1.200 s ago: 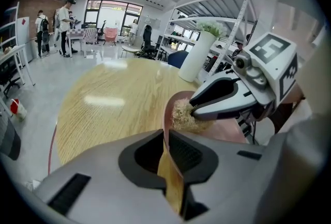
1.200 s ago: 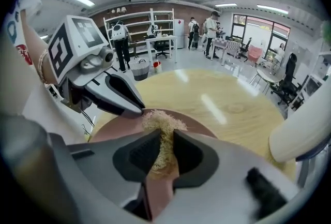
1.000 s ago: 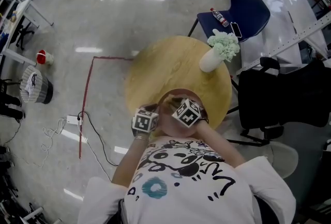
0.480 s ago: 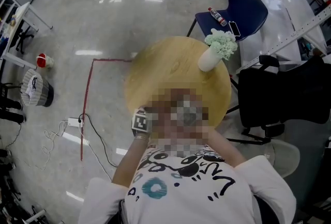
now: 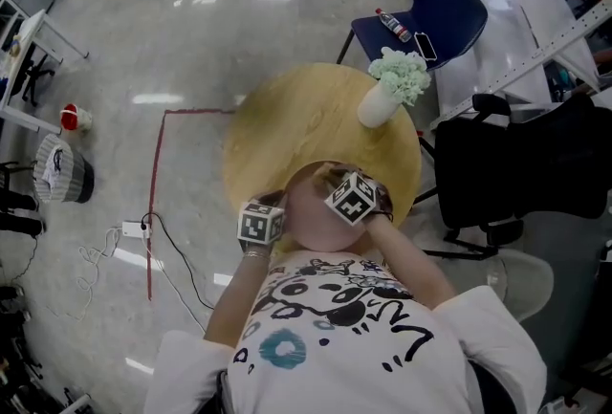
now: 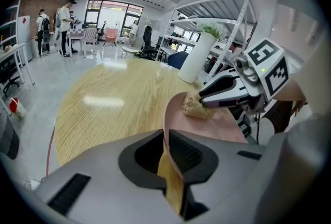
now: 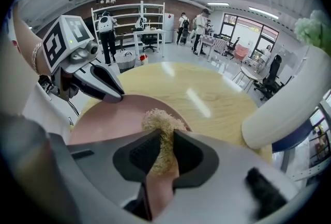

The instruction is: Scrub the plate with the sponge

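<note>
Pink plate [image 6: 212, 127] clamped by its rim in left hand-held gripper [image 6: 166, 153], tan sponge [image 7: 158, 120] clenched in right hand-held gripper [image 7: 163, 153], jaws just tightened, sponge touching plate, wooden tabletop [image 5: 296, 116] beneath

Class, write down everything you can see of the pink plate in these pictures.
The plate is round, smooth and plain dusty pink, with a thin raised rim. It sits over the near edge of the wooden table; whether it rests on the wood cannot be told. The left tongs pinch its rim, and the right tongs press a tan fibrous sponge against its face near the rim. No suds show.
</note>
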The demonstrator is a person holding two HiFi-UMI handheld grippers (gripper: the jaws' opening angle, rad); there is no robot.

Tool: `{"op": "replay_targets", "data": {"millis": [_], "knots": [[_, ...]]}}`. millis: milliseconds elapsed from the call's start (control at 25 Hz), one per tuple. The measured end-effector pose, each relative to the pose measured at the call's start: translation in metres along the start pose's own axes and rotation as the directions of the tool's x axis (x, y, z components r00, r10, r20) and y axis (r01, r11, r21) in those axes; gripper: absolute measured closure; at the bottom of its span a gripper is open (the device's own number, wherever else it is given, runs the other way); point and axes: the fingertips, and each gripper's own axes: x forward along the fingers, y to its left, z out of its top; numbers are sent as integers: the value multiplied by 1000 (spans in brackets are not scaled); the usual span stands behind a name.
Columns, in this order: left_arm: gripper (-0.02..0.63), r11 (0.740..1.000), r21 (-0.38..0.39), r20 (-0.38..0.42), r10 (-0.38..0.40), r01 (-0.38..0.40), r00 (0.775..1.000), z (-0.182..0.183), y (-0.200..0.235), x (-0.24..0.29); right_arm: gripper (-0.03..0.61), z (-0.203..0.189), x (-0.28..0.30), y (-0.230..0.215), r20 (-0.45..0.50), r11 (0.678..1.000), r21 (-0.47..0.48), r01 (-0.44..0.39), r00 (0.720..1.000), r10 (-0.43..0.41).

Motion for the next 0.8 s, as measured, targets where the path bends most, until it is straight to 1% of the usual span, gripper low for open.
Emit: {"op": "replay_targets", "data": {"millis": [120, 280, 400, 480, 800], "knots": [[571, 1000, 6, 1, 1, -1, 1000, 2, 1, 2, 494, -15, -8, -10, -36, 1000, 11, 8, 999, -8], [576, 1000, 1, -4, -3, 3, 1000, 5, 1, 3, 497, -38, -22, -6, -95, 999, 16, -27, 995, 29], [578, 1000, 6, -4, -7, 7, 1000, 6, 0, 6, 499, -54, -33, 6, -141, 998, -9, -65, 988, 63], [580, 1000, 9, 2, -5, 5, 1000, 8, 1, 7, 500, -62, -38, 17, -157, 996, -7, -93, 983, 90], [586, 1000, 15, 1, -6, 6, 1000, 9, 0, 13, 510, -79, -51, 67, -179, 982, 26, -189, 965, 191]]}}
